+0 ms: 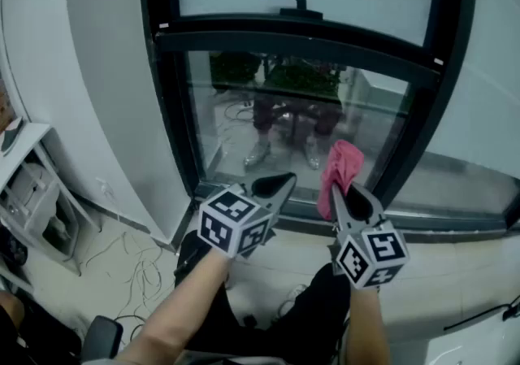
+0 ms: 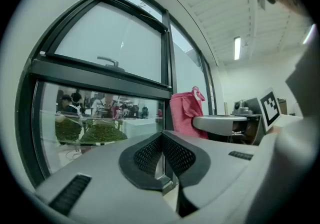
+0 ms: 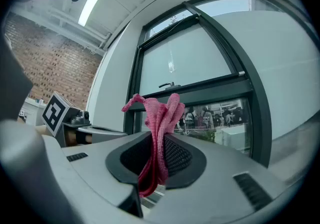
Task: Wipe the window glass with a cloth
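Note:
A pink cloth [image 1: 340, 170] sticks up bunched from my right gripper [image 1: 344, 193], which is shut on it just short of the lower window pane [image 1: 244, 123]. In the right gripper view the pink cloth [image 3: 159, 133] is pinched between the dark pads and hangs below them. My left gripper [image 1: 280, 184] sits beside it to the left, jaws shut with nothing between them, pointing at the same pane. From the left gripper view the cloth [image 2: 184, 113] shows at the right, in front of the dark window frame [image 2: 165, 93].
A black window handle [image 1: 291, 4] sits on the frosted upper pane. The dark sill [image 1: 439, 221] runs along the bottom. A white wall [image 1: 89, 79] stands at the left, with a white stand [image 1: 32, 184] and loose cables [image 1: 130, 266] on the floor.

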A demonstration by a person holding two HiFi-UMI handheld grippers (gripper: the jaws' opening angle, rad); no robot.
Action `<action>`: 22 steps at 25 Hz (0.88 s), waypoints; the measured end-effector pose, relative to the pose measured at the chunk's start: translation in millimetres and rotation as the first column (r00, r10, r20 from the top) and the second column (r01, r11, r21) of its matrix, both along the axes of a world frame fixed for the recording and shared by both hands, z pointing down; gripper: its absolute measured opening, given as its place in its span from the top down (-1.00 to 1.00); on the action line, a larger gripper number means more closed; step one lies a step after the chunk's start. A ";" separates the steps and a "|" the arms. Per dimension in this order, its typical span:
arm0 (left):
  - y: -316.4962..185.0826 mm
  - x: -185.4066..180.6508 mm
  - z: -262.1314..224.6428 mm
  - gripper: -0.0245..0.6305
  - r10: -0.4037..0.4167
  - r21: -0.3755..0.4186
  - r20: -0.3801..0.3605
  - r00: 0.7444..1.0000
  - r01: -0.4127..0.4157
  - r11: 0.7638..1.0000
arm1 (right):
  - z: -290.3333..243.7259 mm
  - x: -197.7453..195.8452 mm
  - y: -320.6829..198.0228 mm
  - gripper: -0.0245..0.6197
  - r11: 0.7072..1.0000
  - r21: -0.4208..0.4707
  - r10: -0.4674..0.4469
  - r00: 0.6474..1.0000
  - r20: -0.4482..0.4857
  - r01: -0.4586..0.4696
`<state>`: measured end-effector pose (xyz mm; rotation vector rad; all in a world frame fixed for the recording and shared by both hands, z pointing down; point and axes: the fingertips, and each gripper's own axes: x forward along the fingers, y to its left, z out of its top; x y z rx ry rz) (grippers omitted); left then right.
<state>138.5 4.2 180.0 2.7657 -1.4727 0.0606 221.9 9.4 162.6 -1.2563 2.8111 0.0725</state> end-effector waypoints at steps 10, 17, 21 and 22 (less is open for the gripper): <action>-28.7 -10.8 -9.5 0.92 0.034 0.011 0.028 0.999 -0.034 0.999 | -8.6 -8.1 -25.2 0.72 0.999 -0.007 0.036 0.997 0.069 -0.036; -86.9 -2.9 -8.7 0.92 0.057 0.005 0.006 0.998 -0.057 0.998 | -1.8 0.2 -89.8 0.72 0.998 -0.017 0.062 0.997 0.041 -0.061; -113.4 4.9 -15.6 0.92 0.078 0.013 0.025 0.997 -0.078 0.997 | -8.0 6.1 -121.7 0.72 0.995 -0.010 0.099 0.994 0.047 -0.099; -118.1 5.7 -17.7 0.92 0.082 0.018 0.027 0.996 -0.082 0.996 | -10.5 8.1 -127.4 0.72 0.994 -0.004 0.108 0.993 0.047 -0.108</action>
